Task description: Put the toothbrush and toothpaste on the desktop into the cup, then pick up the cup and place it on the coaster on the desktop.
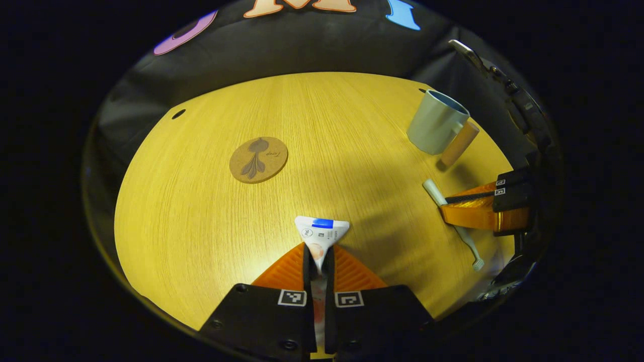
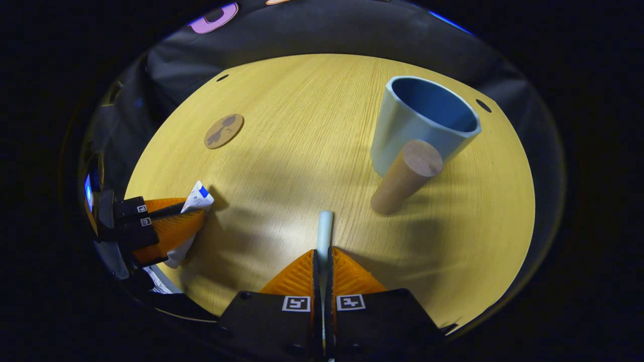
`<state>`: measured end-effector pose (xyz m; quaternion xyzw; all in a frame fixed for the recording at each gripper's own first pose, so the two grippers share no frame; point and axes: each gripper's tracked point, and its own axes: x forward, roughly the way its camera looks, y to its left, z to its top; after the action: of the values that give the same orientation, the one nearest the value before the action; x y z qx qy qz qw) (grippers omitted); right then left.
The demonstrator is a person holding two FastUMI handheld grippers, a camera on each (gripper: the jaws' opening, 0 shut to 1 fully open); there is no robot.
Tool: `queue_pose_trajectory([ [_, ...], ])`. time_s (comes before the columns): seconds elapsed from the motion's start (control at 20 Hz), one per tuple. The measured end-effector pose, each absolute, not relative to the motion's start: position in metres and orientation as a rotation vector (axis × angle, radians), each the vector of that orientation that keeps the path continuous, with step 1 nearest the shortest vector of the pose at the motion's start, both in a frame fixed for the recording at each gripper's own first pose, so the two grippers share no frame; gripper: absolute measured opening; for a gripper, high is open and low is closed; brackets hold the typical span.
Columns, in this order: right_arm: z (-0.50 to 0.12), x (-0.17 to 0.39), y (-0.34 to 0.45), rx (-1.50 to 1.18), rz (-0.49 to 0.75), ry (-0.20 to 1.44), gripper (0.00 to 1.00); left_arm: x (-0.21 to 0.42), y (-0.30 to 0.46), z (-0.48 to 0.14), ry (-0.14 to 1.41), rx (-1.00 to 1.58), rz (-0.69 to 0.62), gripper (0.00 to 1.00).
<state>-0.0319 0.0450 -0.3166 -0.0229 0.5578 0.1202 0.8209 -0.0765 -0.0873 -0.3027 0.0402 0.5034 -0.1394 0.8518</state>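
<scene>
Your left gripper (image 1: pixel 320 261) has its jaws clamped on the toothpaste (image 1: pixel 322 232), your right gripper (image 2: pixel 322 261) on the toothbrush (image 2: pixel 324 229), both above the bench (image 1: pixel 201 211). The cup (image 2: pixel 417 125) stands apart from the coaster (image 1: pixel 258 159).

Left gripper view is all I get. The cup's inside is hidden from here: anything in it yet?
Observer: No. The right gripper view looks down into the cup, and what shows of its inside is bare.
Operator: Which way does its handle face?
Observer: The wooden handle sticks out toward the right gripper, with its round end facing that camera.
Operator: How does my toothpaste grip look from the side?
Observer: The toothpaste crosses the left gripper: the crimped end sticks out past the fingers on one side and the rest of the tube on the other.
</scene>
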Motion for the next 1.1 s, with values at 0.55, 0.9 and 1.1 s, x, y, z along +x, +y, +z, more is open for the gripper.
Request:
queue_pose_trajectory([
  [0.55,-0.266,-0.016,0.052,0.082,0.286,1.045,0.05,-0.076,-0.085,-0.300,1.056,0.054,-0.287,0.06],
  [0.9,-0.179,0.045,0.035,0.229,0.234,0.788,0.04,-0.075,-0.085,-0.300,1.057,0.063,-0.286,0.06],
  [1.1,-0.122,0.095,0.006,0.227,0.166,0.570,0.04,-0.075,-0.085,-0.299,1.055,0.064,-0.286,0.06],
])
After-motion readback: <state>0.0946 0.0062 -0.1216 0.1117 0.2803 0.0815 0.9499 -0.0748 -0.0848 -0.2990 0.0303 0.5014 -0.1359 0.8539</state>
